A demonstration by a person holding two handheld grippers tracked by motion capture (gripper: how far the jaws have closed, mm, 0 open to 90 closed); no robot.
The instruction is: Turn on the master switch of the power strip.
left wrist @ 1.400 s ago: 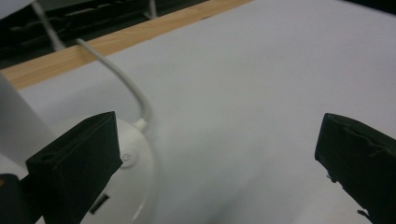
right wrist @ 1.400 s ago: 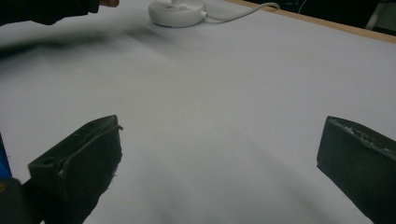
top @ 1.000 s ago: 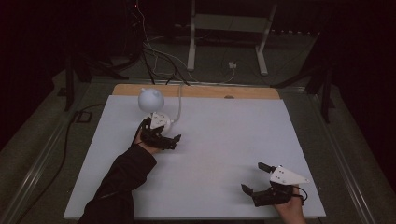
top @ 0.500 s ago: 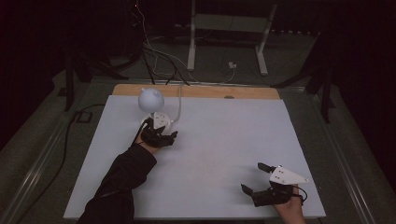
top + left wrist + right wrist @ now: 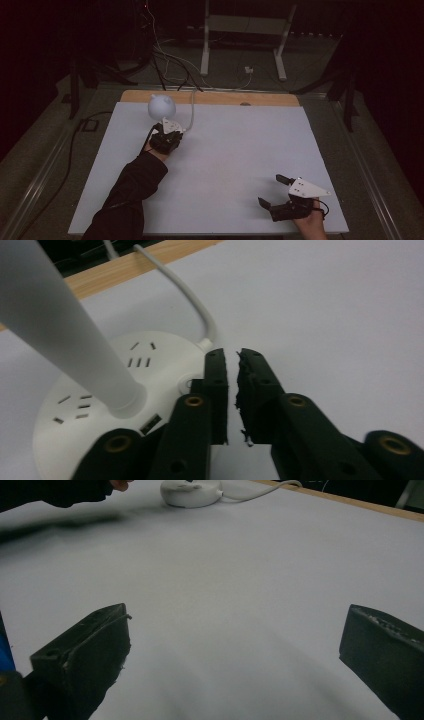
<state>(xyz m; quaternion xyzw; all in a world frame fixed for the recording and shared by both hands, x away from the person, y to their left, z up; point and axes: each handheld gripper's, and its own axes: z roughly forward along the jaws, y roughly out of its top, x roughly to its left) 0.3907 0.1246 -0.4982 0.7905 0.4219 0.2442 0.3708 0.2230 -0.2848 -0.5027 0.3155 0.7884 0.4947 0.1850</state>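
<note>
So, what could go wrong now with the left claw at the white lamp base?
The left claw has just been closing, with nothing between its tips, over the rim of the lamp base.
1. Pressing down at the rim may tip or slide the base.
2. The white cable leaves the base just past the tips; a sideways move could snag it.
3. The stem leans close beside the claw and might be knocked.

I'm seeing a white lamp (image 5: 161, 106) standing upright at the upper left of the frame, its round socket-studded base (image 5: 90, 405) resting flat on the surface.
</note>
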